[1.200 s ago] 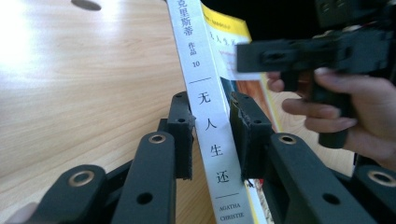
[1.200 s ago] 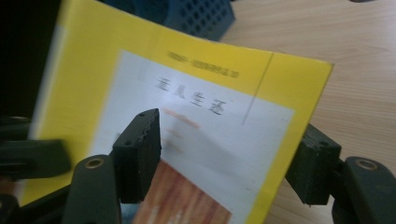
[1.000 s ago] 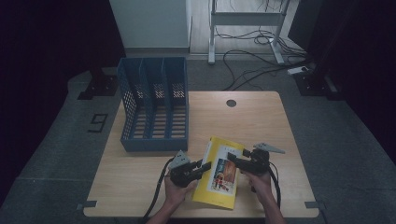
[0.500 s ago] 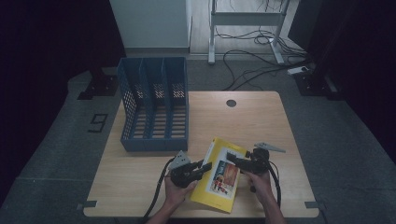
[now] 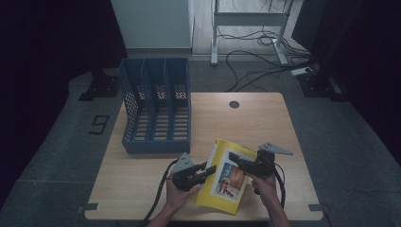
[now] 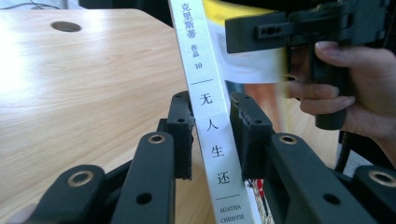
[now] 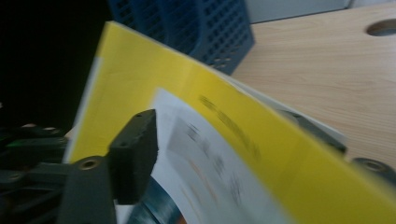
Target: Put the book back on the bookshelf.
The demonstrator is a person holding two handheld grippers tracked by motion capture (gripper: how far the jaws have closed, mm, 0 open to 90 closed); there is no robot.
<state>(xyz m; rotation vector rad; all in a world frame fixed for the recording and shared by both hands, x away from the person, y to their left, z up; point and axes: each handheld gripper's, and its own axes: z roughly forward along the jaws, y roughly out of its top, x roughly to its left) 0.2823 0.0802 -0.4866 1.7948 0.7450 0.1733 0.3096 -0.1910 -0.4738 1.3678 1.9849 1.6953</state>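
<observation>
At far left on the wooden table (image 5: 246, 123), a blue three-slot file rack (image 5: 156, 111), well apart from the work.

Next, near the front edge, the left gripper (image 5: 208, 169), pinched onto the white spine (image 6: 208, 107) of a yellow Agatha Christie paperback (image 5: 224, 189), one jaw against each side. Paperback tilted up off the table, spine to the left, picture cover facing up.

Right of that, the right gripper (image 5: 232, 156), straddling the paperback's far edge. Jaws just been closing, cover and pages between them, near jaw not seen to press yet; blurred in the right gripper view.

Judged light and thin. Stiff along the glued spine, floppy at the open edge, so likely to sag or fan if carried by a few pages. Glossy cover, probably slippery under hard pads. Not fragile, though corners and pages crease easily.

Best taken across the full thickness, close to the spine or with the whole block of pages clamped, never by the cover alone. Firm, even squeeze; no twisting between the two holds.
</observation>
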